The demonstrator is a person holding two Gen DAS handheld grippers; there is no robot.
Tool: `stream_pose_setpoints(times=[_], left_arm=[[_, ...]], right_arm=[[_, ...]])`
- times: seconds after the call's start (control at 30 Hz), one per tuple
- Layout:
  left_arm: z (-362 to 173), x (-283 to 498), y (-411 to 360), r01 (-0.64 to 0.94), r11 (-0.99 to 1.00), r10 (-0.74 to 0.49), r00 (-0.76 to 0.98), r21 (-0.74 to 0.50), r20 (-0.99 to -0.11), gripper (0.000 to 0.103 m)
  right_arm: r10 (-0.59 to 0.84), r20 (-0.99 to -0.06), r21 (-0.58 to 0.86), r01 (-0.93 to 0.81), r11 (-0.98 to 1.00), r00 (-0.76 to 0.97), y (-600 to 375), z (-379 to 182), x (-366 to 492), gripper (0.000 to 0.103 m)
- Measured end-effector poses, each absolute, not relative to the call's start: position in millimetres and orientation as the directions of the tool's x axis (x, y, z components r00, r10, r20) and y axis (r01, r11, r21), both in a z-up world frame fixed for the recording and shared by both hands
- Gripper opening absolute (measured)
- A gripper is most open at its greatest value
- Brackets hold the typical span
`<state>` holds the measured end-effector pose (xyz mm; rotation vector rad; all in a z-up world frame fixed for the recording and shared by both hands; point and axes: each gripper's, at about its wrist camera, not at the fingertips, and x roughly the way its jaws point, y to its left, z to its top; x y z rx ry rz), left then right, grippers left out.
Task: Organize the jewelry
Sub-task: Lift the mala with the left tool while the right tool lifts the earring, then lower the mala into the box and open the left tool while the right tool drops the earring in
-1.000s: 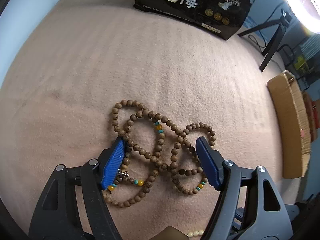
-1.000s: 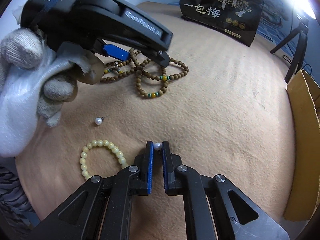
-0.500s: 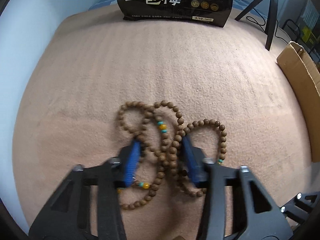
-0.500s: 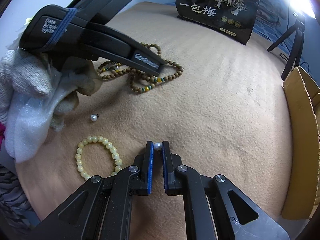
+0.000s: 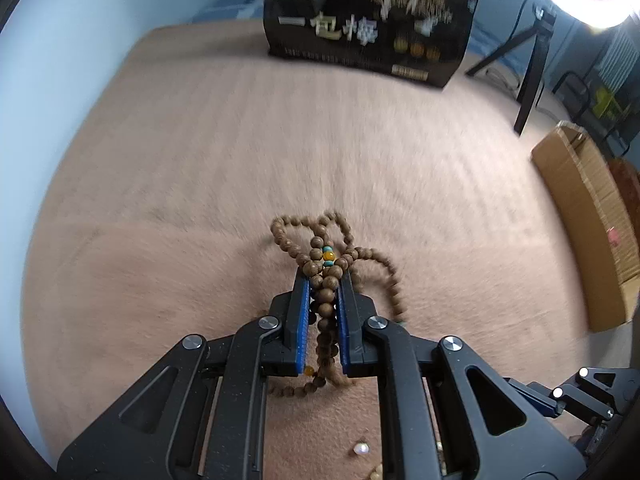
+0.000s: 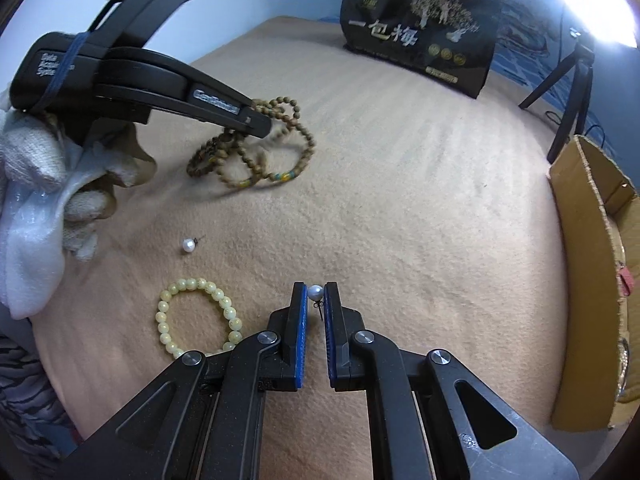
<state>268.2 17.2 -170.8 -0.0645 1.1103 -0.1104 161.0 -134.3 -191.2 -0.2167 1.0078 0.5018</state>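
My left claw is clamped on the wooden bead necklace, its blue pads pressing a bunched run of brown beads that lies lengthwise between them, along the line of the fingers. Beyond the tips the strand fans out in loops toward the far side, with an amber bead and turquoise spacers just past the tips; another loop trails off to the right, and a tail hangs back under the claw. From the right wrist view the necklace is partly lifted, its loops drooping onto the tan blanket at the far left. My right claw is narrow and pinches a pearl earring at its very tips, the pearl toward the far end and the thin post pointing back toward me between the pads. A second pearl earring lies on the blanket at left, its post pointing right and away. Nearer me, a pale yellow bead bracelet lies flat in a ring, just left of my right claw. A black printed bag stands at the far edge, and a cardboard box sits at the right.
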Motion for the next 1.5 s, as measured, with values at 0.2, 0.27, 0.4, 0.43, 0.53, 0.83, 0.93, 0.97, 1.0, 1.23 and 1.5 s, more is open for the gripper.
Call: stream_pose_setpoints(times=[0.2,0.27,0.4,0.43,0.53,0.83,0.93,0.97,1.0,1.23,1.5], left_arm=[[-134,262,21,0.051,0.985,-0.166,0.51,-0.163,-0.844,0.01],[-124,260,22,0.054,0.982,-0.182,0.529,-0.181,-0.829,0.01],[-104,254,16,0.071,0.976,-0.21,0.561,-0.207,-0.801,0.01],[-99,252,14,0.076,0.975,-0.216,0.567,-0.211,-0.795,0.01],[-87,248,6,0.09,0.969,-0.238,0.582,-0.229,-0.778,0.01],[-58,243,-39,0.172,0.956,-0.293,0.616,-0.238,-0.732,0.01],[-52,243,-57,0.203,0.95,-0.312,0.619,-0.237,-0.721,0.01],[-50,243,-63,0.212,0.948,-0.318,0.62,-0.237,-0.717,0.01],[-49,243,-68,0.22,0.946,-0.325,0.621,-0.239,-0.714,0.01],[-40,245,-113,0.285,0.926,-0.375,0.617,-0.247,-0.692,0.01],[-36,248,-168,0.355,0.899,-0.429,0.605,-0.255,-0.671,0.01]], right_arm=[[0.311,-0.815,0.043,-0.485,0.874,0.489,-145,-166,156,0.007],[0.312,-0.806,0.039,-0.481,0.876,0.503,-148,-158,153,0.007],[0.312,-0.785,0.033,-0.466,0.884,0.535,-158,-144,149,0.007],[0.31,-0.78,0.031,-0.462,0.887,0.543,-161,-140,149,0.007],[0.307,-0.767,0.032,-0.444,0.895,0.564,-171,-130,149,0.007],[0.26,-0.724,0.017,-0.361,0.933,0.639,-217,-104,149,0.007],[0.24,-0.714,0.014,-0.33,0.944,0.657,-233,-97,144,0.007],[0.232,-0.711,0.014,-0.316,0.949,0.664,-240,-95,143,0.007],[0.223,-0.708,0.013,-0.303,0.953,0.67,-246,-93,142,0.007],[0.158,-0.7,0.008,-0.214,0.977,0.696,-293,-90,141,0.007],[0.101,-0.704,0.006,-0.136,0.991,0.703,-337,-93,136,0.007]])
